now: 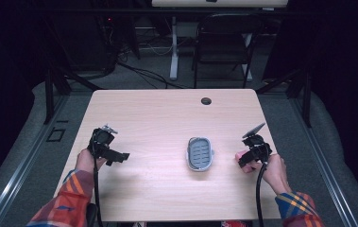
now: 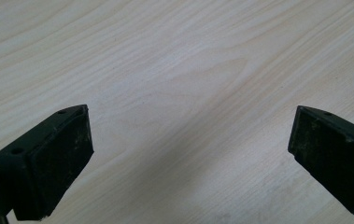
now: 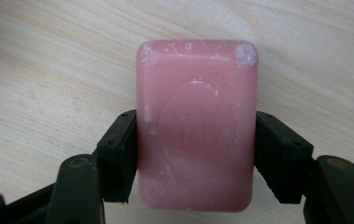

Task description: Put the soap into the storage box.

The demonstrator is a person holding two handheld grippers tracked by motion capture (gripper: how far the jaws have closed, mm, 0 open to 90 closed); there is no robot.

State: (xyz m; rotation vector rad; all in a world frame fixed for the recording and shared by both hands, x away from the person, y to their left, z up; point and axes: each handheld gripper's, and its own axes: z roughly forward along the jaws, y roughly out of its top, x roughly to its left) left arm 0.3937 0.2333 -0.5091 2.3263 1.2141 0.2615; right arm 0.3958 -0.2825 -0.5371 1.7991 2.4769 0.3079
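The wooden table [image 1: 167,118] spans mid-frame, with the grey soap dish [image 1: 200,153] right of centre. Your left gripper [image 2: 191,140] gapes wide over bare wood. Your right gripper [image 3: 195,154] clamps the pink soap bar [image 3: 197,126] at centre frame.

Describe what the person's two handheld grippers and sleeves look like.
Both the left gripper and right gripper are black, each with two blocky jaws faced with scuffed flat pads. A grey three-cornered plate tops each one, and a black cable trails from each. The sleeves are plaid flannel in orange, red, blue and yellow.
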